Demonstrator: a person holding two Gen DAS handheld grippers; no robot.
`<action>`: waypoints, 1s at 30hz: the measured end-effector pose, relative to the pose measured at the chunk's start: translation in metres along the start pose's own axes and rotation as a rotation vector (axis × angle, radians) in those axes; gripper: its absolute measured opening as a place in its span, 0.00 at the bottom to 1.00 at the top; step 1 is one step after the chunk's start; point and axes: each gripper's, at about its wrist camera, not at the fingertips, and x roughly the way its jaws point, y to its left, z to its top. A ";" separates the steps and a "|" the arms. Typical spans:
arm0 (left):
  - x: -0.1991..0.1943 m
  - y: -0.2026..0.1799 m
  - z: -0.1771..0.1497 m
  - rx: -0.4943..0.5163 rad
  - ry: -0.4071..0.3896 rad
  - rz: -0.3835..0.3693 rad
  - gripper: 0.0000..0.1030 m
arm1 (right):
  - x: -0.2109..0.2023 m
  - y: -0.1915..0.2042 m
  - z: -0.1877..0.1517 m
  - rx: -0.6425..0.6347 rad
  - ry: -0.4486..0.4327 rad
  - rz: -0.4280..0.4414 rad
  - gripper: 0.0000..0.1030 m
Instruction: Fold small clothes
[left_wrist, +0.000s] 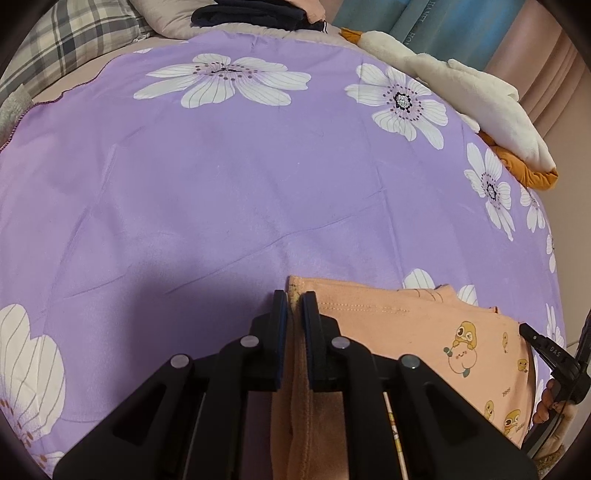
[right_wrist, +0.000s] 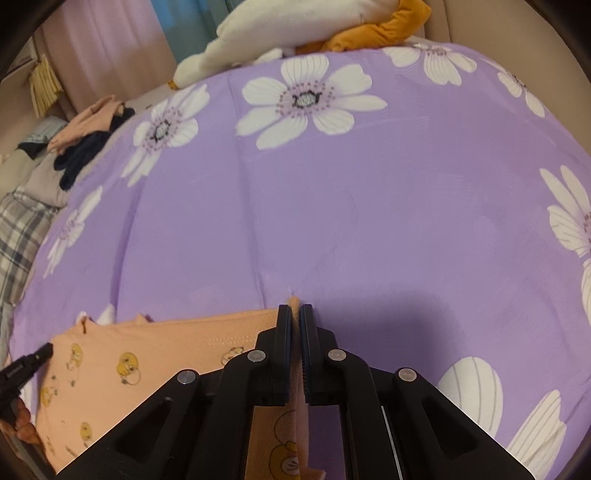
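Observation:
A small peach garment (left_wrist: 424, 332) with yellow cartoon prints lies at the near edge of the purple flowered bedsheet (left_wrist: 240, 184). My left gripper (left_wrist: 293, 301) is shut on the garment's left edge, with cloth pinched between the pads. My right gripper (right_wrist: 294, 310) is shut on the garment's (right_wrist: 147, 354) right edge, and a tip of cloth pokes out past its fingertips. Each gripper's tip shows in the other's view: the right one (left_wrist: 532, 334) and the left one (right_wrist: 42, 350).
A white and orange plush toy (left_wrist: 480, 99) lies at the sheet's far right side. Dark and peach clothes (left_wrist: 255, 14) are piled at the far end on a beige cushion. A plaid pillow (left_wrist: 74, 40) is at the far left. Curtains (right_wrist: 110, 44) hang behind.

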 end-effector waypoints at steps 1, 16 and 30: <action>0.000 0.000 -0.001 0.000 0.001 0.002 0.11 | 0.001 0.000 -0.001 -0.003 0.004 -0.005 0.05; -0.038 0.000 -0.014 -0.032 -0.003 -0.037 0.39 | -0.007 0.002 -0.004 0.004 0.006 -0.048 0.29; -0.099 0.010 -0.087 0.003 0.041 -0.133 0.64 | -0.103 0.010 -0.034 -0.033 -0.084 -0.060 0.56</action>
